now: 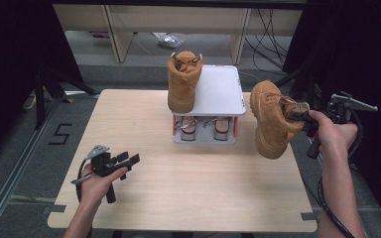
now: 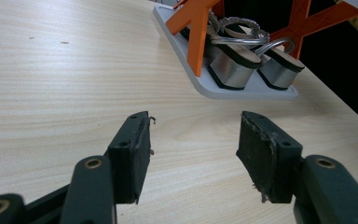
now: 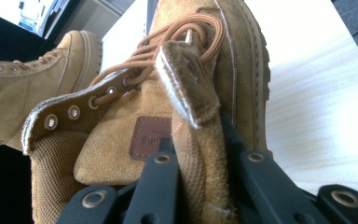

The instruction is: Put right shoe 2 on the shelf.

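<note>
A tan suede boot (image 1: 272, 119) hangs in the air off the table's right edge, to the right of the rack, my right gripper (image 1: 305, 119) shut on its collar. In the right gripper view the jaws pinch the collar wall (image 3: 200, 154) beside the tongue and laces. A second tan boot (image 1: 182, 79) stands on the left of the white top shelf (image 1: 218, 91) of a small two-tier rack. My left gripper (image 1: 129, 161) rests low over the table's front left, open, with nothing between its pads (image 2: 133, 149).
The rack's lower tier (image 2: 223, 88) holds a pair of silver sandals (image 2: 235, 65) between orange cross braces (image 2: 196, 23). Wooden tabletop (image 1: 188, 183) spreads in front of the rack. Shelving legs and cables lie on the floor beyond the table.
</note>
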The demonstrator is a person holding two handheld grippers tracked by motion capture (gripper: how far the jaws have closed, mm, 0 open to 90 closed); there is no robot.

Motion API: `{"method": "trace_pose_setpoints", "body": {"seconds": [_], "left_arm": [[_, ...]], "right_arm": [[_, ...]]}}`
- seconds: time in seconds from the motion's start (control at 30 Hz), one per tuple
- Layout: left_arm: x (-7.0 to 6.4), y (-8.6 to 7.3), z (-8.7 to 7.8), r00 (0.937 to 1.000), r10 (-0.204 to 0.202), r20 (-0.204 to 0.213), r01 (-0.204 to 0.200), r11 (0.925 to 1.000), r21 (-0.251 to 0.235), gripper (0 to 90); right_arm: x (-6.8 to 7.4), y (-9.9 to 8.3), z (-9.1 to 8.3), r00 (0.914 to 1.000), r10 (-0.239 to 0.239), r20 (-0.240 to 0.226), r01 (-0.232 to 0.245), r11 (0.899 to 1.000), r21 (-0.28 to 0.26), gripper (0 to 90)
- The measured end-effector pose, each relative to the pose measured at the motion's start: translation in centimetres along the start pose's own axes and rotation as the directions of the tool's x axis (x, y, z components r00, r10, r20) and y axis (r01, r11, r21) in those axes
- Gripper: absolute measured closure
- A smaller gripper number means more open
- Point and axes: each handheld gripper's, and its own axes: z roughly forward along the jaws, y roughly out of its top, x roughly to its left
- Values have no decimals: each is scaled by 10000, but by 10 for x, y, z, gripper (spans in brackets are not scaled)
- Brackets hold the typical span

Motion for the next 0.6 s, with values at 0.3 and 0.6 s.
{"method": "trace_pose_setpoints", "body": {"seconds": [0.3,0.6], "left_arm": [[0,0,0,10000,-50,-74,50,10000,-1,434],[0,0,0,10000,-69,17,69,10000,-56,434]], "right_arm": [[6,5,1,9997,85,-211,-90,9997,-238,826],[13,10,4,9997,96,-233,-104,9993,-360,825]]}}
